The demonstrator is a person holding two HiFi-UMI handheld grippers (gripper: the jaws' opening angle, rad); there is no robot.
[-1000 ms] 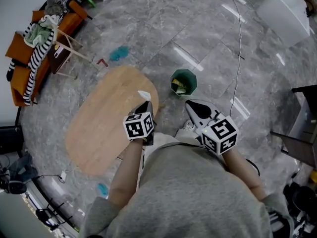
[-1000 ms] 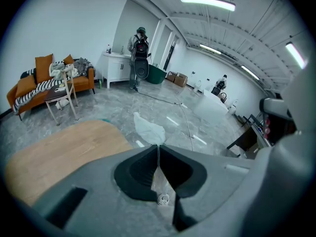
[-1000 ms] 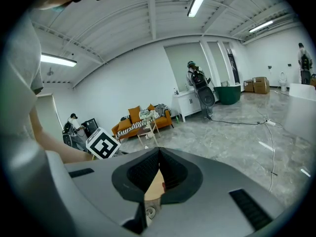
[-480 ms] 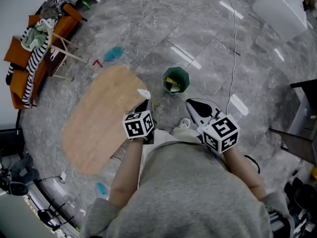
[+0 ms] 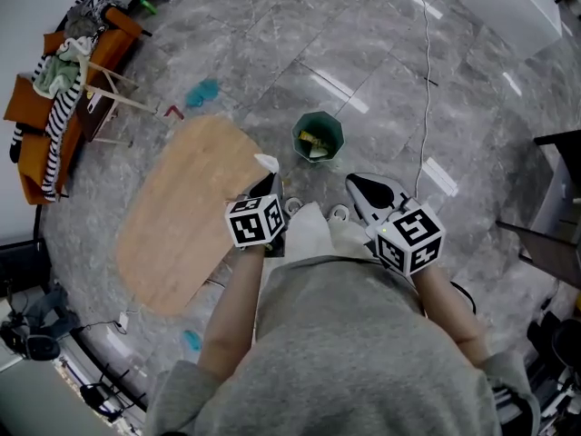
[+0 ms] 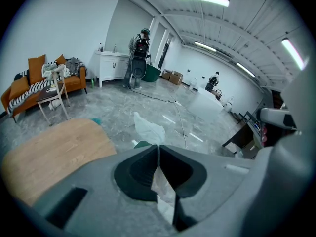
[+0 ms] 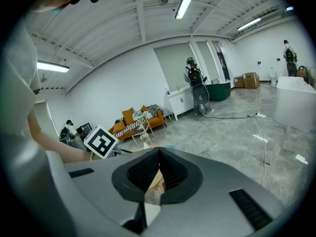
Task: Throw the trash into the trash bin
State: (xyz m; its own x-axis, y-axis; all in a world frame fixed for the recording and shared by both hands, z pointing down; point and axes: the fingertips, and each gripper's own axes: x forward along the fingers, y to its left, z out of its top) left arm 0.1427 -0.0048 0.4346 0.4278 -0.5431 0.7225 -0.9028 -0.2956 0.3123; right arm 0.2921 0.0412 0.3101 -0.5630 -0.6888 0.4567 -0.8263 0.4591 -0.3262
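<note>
Left tool is clamped tight on a white scrap of trash, which pokes out past the tips at the edge of the wooden worktop. The green trash bin stands on the floor just beyond. Right tool has its jaws together, possibly empty, hard to say.

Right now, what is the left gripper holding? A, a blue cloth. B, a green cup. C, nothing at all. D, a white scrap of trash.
D: in the left gripper view the left gripper's jaws are closed on a white scrap that sticks out past their tips.
</note>
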